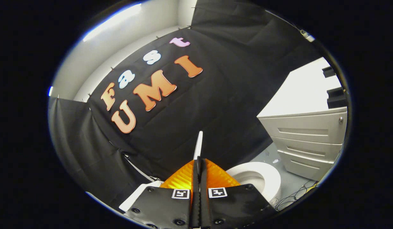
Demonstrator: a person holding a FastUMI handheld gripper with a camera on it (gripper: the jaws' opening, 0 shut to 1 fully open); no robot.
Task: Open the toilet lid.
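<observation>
- White toilet lid (198,144) stands upright on its edge, pinched between the two fingers of the gripper (199,165).
- The toilet bowl (258,178) lies open just beside the fingers.
- A drawer cabinet (307,140) stands beyond the bowl.

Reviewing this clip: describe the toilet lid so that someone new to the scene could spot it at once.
Start at the white toilet bowl on the floor beside the grey drawer cabinet. The toilet lid is the thin white edge rising in front of the black cloth wall, pinched in the gripper. Unlike the round bowl, it appears as a narrow upright sliver.
</observation>
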